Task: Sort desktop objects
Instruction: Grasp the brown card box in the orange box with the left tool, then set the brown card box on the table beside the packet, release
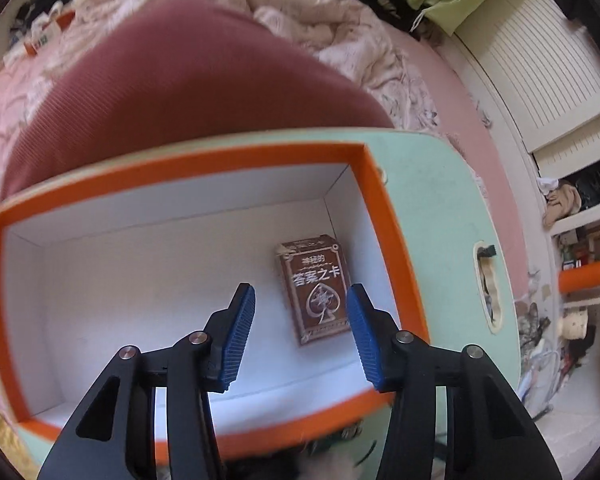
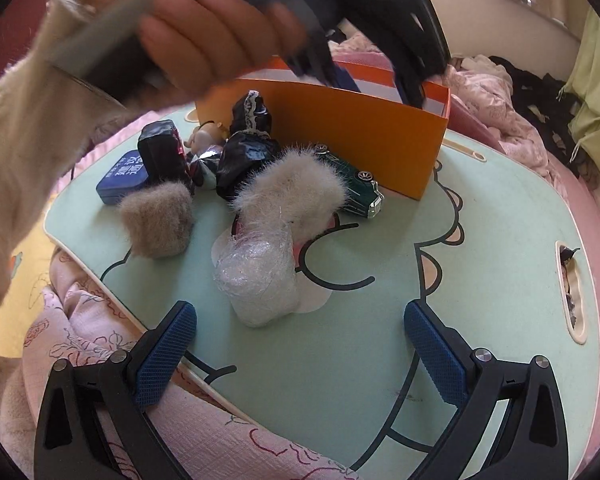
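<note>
An orange box (image 1: 180, 172) with a white inside stands on the mint-green lap table (image 1: 432, 184). A brown card pack (image 1: 312, 276) lies flat on its floor, near the right wall. My left gripper (image 1: 300, 292) hangs over the box pointing down, jaws apart with nothing between the pads. The right wrist view shows the orange box (image 2: 340, 132) from outside, with a hand (image 2: 220, 40) holding the left gripper above it. My right gripper (image 2: 300, 316) stands open and bare over the table's near edge. A clear plastic bundle (image 2: 260, 280) lies just ahead of it.
Beside the box lie a fluffy beige piece (image 2: 292, 188), a fluffy grey-brown piece (image 2: 158, 220), a green toy car (image 2: 356, 188), a blue tin (image 2: 120, 180), a black box (image 2: 162, 148) and a small doll (image 2: 248, 116). A maroon cushion (image 1: 180, 80) sits behind the box.
</note>
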`<state>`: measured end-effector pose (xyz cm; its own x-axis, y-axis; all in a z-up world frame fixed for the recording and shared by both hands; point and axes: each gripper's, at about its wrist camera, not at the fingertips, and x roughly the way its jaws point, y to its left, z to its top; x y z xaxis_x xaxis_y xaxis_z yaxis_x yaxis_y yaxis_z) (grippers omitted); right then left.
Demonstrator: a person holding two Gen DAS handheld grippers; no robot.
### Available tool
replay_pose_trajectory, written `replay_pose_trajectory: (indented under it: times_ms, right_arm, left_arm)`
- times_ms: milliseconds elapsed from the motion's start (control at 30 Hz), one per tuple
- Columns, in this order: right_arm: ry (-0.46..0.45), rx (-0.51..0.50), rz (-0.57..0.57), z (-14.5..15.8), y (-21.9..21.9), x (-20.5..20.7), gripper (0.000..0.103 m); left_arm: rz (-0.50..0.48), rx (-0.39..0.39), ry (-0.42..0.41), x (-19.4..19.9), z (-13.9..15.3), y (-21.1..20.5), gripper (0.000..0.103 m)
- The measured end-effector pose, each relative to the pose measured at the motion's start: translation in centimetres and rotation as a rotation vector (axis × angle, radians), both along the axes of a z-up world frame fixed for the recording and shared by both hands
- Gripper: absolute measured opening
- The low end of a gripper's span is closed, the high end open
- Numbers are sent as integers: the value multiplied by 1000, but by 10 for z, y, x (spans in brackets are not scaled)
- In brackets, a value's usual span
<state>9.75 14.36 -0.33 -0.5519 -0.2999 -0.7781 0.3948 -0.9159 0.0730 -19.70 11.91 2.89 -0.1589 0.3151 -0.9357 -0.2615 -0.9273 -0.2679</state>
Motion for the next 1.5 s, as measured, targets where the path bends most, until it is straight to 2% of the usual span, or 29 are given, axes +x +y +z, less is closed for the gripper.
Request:
replay_pose_trajectory:
  times_ms: [100, 167, 367, 467, 567, 700, 800, 867, 933, 1033, 1100, 1200, 1333, 1433, 1500]
  right_arm:
    - [0, -1, 0, 0, -1, 1, 103]
    - [0, -2, 0, 0, -1, 1, 103]
    - [1, -1, 1, 0, -3, 2, 103]
    - [1, -2, 1, 0, -3, 3, 103]
    - [1, -2, 0, 1, -5, 4, 103]
    - [1, -3, 0, 0, -4, 4, 103]
    - [1, -3, 0, 0, -4, 4, 103]
    - [1, -3, -1, 0, -4, 4, 103]
    - [1, -3, -1, 0, -4, 4, 103]
    - [1, -3, 0, 0, -4, 4, 103]
    - [1, -3, 0, 0, -4, 4, 103]
    - [1, -3, -1, 0, -4, 4, 103]
    - [1, -3, -1, 0, -4, 4, 103]
    - [1, -4, -1, 0, -4, 4, 103]
    - [1, -4, -1, 0, -4, 4, 103]
  left_arm:
    - [10, 46, -55, 0, -14, 3, 49]
    - [17, 33, -40, -1, -13, 4, 49]
    - [29, -63, -6, -3, -7, -2, 48]
    - [64, -178, 36, -1, -6, -16, 46]
    - [62, -160, 40, 2, -5, -29, 46]
    - [44, -215, 86, 6, -3, -32, 42]
    - [47, -129, 97, 7, 10, -40, 42]
    - [43, -57, 153, 16, 33, -43, 42]
    - [38, 2, 230, 37, 65, -55, 42]
    - [28, 97, 303, 73, 101, -75, 42]
    - [25, 119, 345, 96, 113, -86, 42]
    - [31, 119, 374, 122, 110, -98, 42]
    - [19, 89, 367, 147, 80, -101, 42]
    - [11, 109, 359, 158, 59, -102, 43]
    - [12, 137, 338, 162, 49, -105, 52]
